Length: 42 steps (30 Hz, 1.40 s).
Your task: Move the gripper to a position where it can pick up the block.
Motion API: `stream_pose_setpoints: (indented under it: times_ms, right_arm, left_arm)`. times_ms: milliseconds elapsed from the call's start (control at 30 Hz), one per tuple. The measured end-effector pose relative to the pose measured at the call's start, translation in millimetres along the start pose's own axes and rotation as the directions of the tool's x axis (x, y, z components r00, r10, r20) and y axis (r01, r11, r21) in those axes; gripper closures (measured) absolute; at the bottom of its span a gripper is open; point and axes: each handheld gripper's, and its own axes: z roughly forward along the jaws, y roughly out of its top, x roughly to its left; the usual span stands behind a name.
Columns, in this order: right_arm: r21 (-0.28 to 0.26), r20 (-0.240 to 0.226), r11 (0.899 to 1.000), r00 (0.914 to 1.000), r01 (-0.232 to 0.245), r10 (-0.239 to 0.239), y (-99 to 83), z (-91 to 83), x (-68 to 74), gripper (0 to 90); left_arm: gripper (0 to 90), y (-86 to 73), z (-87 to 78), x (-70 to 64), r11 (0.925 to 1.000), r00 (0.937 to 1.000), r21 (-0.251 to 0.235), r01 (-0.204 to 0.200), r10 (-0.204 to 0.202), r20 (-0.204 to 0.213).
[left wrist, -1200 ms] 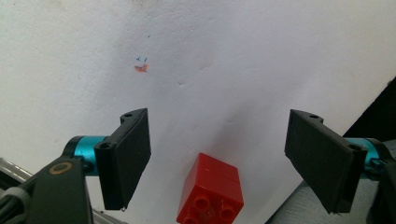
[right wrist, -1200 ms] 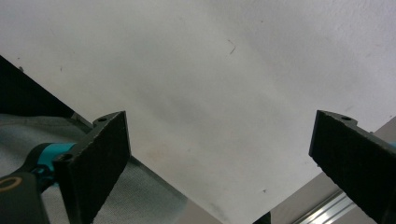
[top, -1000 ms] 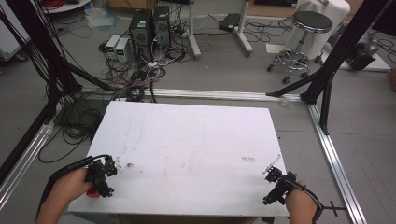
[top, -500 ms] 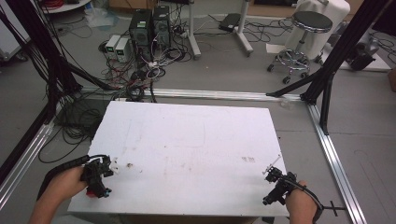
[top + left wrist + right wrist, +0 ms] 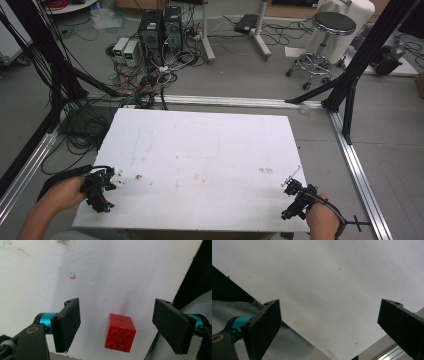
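Note:
A red four-stud brick (image 5: 120, 332) lies on the white table (image 5: 200, 145) near its front left edge. My left gripper (image 5: 117, 315) is open around it, one black jaw on each side and neither touching it. From above, the left gripper (image 5: 101, 191) sits at the table's front left corner in a person's hand. My right gripper (image 5: 295, 197) is at the front right corner. The right gripper (image 5: 329, 320) is open with nothing between its jaws, over bare tabletop and the table's edge.
A small dark smudge (image 5: 137, 176) marks the table just right of the left gripper. Aluminium rails (image 5: 357, 165) frame the table on the floor. Beyond the far edge lie computer cases (image 5: 160, 25), tangled cables (image 5: 150, 80) and a stool (image 5: 325, 30).
The left hand and its gripper have shifted slightly to the left along the front edge. The right gripper has stayed put.

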Motion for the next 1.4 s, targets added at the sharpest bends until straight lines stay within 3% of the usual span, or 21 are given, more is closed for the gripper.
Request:
stream_pose_setpoints:
  times_ms: [100,333,1000,1400]
  right_arm:
    - [-0.001,-0.005,1.0,1.0,0.006,-0.006,0.2,1.1,0.0,4.6]
    - [-0.003,-0.005,1.0,1.0,0.001,-0.001,0.0,-0.1,0.1,4.6]
    - [-0.002,-0.014,1.0,0.9999,0.005,-0.005,0.5,0.7,0.3,4.6]
    - [-0.004,-0.013,1.0,0.9999,0.005,-0.006,0.8,0.9,-0.3,4.6]
  left_arm:
    - [22.8,-1.9,1.6,-1.9,0.9991,0.9989,0.001,-0.044,0.043,0.015]
    - [22.9,-8.0,4.7,-3.0,0.9962,0.9964,0.021,-0.085,0.085,0.007]
    - [22.9,-26.1,11.9,-7.2,0.9878,0.9892,0.055,-0.146,0.145,0.02]
    - [22.9,-35.5,29.8,-6.6,0.9784,0.9808,0.07,-0.195,0.194,0.021]
